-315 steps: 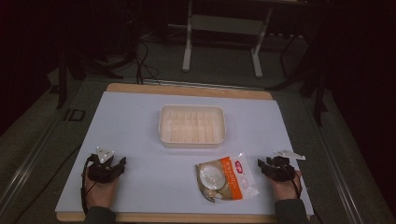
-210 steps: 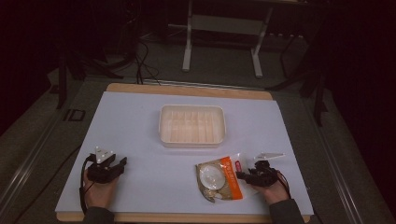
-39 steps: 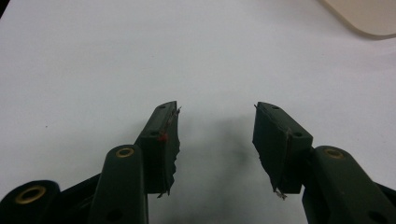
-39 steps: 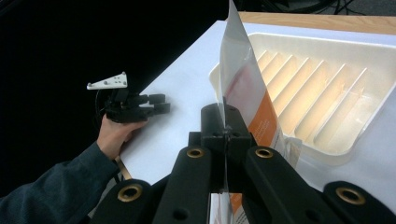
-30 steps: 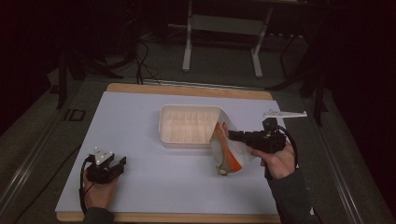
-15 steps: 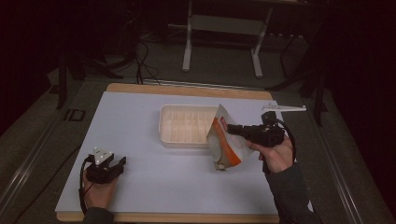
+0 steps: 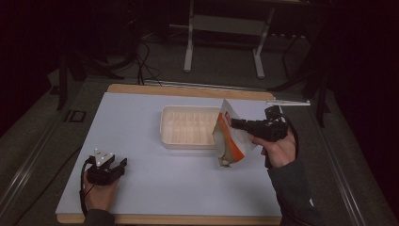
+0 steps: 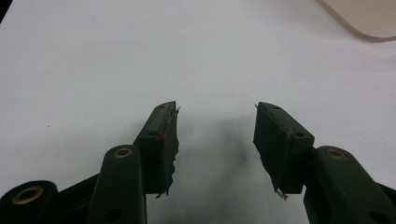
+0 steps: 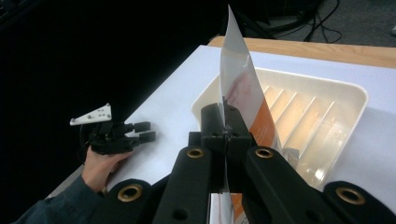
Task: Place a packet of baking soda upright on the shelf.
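White table top (image 7: 155, 188) with a wooden edge, a cream ribbed plastic tray (image 7: 188, 127) near its middle, left gripper (image 7: 107, 167) resting at the near left corner

High view: fixed above the near edge, facing forward and down, far enough to take in the whole counter (image 7: 141, 117) with left claw (image 7: 117, 165) and right claw (image 7: 233, 123). Left gripper view: riding low, close, looking along the left claw (image 8: 217, 135) over bare counter toward a corner of the tray (image 8: 369, 18). Right gripper view: looking along the right claw (image 9: 223, 122), past the pouch (image 9: 238, 88), across the tray to the left claw (image 9: 142, 131) farther off. Shared by all three: tray and counter.
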Demonstrator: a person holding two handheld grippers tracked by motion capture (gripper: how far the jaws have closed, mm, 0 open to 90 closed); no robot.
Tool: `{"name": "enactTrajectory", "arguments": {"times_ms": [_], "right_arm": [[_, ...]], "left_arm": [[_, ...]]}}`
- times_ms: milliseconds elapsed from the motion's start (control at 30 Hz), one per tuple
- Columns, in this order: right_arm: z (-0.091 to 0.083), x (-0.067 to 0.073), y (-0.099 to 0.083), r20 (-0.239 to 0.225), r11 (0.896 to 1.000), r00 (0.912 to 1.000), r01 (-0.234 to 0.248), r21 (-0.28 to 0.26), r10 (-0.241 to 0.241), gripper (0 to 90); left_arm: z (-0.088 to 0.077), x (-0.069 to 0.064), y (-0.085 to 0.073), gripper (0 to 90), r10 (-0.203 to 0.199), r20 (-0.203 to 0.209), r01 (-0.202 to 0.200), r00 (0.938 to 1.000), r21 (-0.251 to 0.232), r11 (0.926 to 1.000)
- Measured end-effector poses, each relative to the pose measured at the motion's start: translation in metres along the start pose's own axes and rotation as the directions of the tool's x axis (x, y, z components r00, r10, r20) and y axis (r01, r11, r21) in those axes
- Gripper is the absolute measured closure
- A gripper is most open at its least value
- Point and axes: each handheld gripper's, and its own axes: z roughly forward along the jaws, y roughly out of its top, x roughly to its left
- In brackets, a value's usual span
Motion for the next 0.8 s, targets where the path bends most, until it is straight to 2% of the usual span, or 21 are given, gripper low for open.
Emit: {"name": "enactTrajectory", "arguments": {"times_ms": [500, 800], "right_arm": [[0.005, -0.003, 0.014, 0.018, 0.999, 0.9996, -0.020, -0.028, 0.020, 90.0], [0.014, -0.002, 0.021, 0.026, 0.999, 0.9993, -0.024, -0.039, 0.025, 90.0]], "left_arm": [[0.000, 0.000, 0.000, 49.3, 0.001, 0.000, -0.001, 1.0000, 0.002, 1.0000], [0.000, 0.000, 0.000, 49.3, 0.000, 0.001, 0.000, 1.0000, 0.004, 1.0000]]}}
